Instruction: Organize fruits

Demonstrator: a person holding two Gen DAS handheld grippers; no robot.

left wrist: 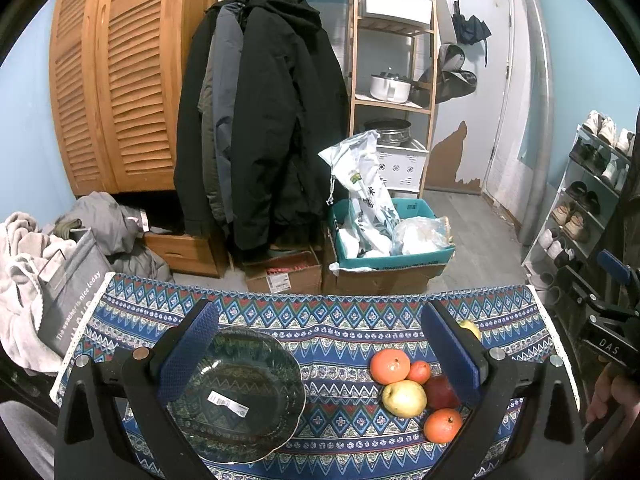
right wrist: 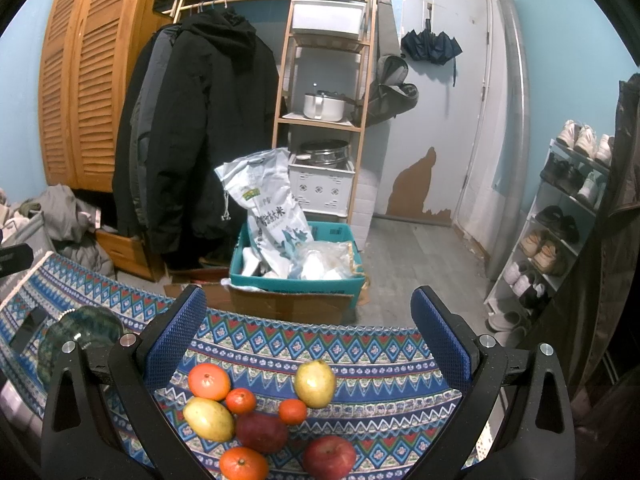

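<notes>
Your left gripper spread wide above the glass plate, your right gripper gaping over the fruits, all right of the plate, nothing held

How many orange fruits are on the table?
4: a big orange far left, two small ones mid-cluster, and another nearest the camera. More could hide behind the right gripper.
</notes>
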